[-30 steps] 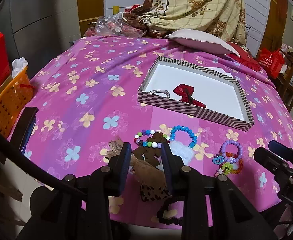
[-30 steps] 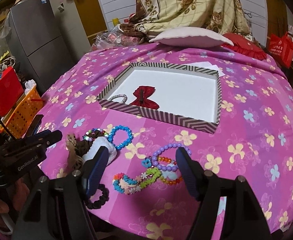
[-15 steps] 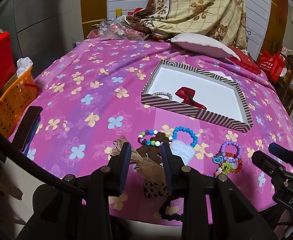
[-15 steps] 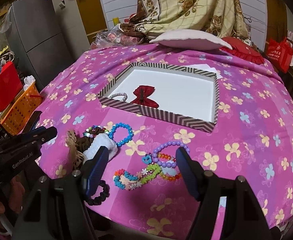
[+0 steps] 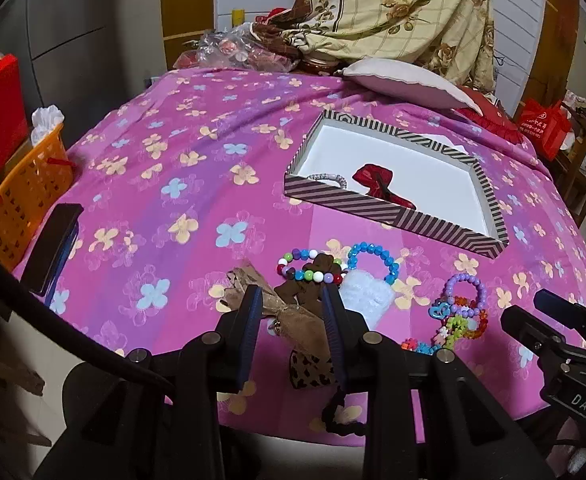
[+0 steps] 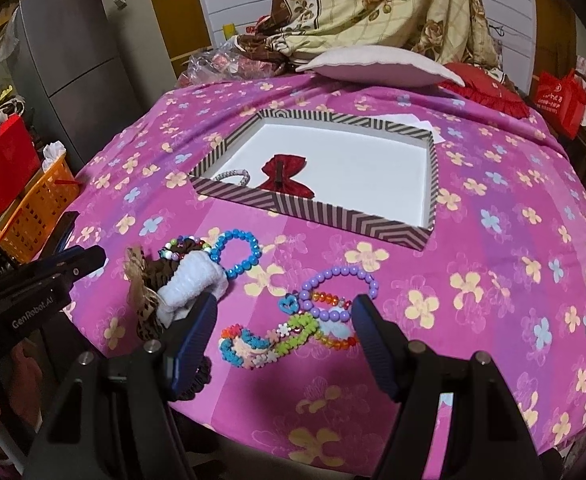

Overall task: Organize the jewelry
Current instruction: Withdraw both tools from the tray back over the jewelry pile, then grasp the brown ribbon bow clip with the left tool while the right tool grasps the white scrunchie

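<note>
left gripper (image 5: pixel 293 312): jaws released, straddling a brown bow (image 5: pixel 293 320) at 6 o'clock.
beads: blue bracelet (image 6: pixel 235 254) and purple bracelet (image 6: pixel 339 286) on the pink cloth (image 6: pixel 493 260), 12 o'clock of the grippers.
right gripper (image 6: pixel 285 320): jaws released, over a colourful chain (image 6: pixel 269 340).
striped box (image 6: pixel 313 212): 12 o'clock, holding a red bow (image 6: pixel 287 178).

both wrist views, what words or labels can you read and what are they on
"GenRobot.AI": white letters on the side of the left gripper, in the right wrist view.
"DAS": white letters on the body of the right gripper, at the left wrist view's edge; any further letters are cut off.
Red bag: pale printed characters, too small and blurred to read.
Fridge: blue sticker, unreadable.
</note>
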